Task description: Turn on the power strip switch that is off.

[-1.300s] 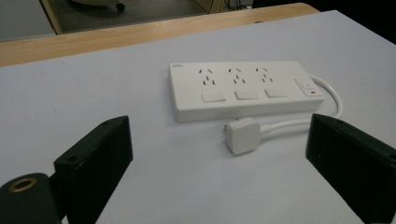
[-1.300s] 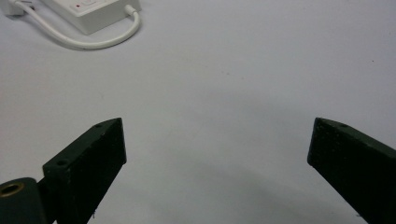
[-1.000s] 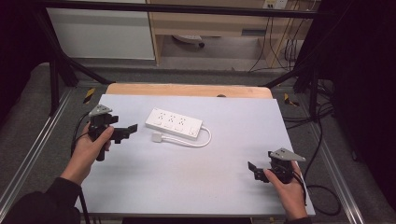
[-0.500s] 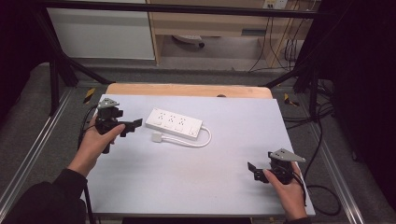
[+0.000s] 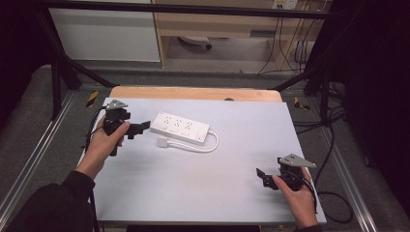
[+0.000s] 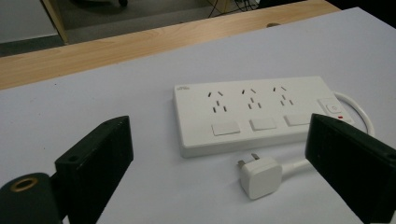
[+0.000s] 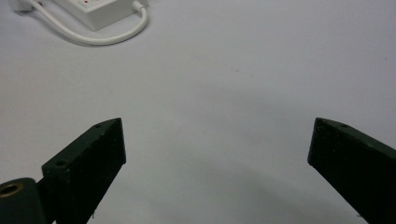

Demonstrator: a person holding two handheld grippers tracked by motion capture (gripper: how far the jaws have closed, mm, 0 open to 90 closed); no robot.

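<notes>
White three-socket power strip (image 6: 261, 112), looped cord, loose plug (image 6: 260, 176).

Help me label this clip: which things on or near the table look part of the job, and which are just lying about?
Likely part of the job:
power strip
its plug and cord
left gripper, open, facing the strip
right gripper, open, over bare table

Lying about:
cables on the floor
white cabinet behind the table
</notes>
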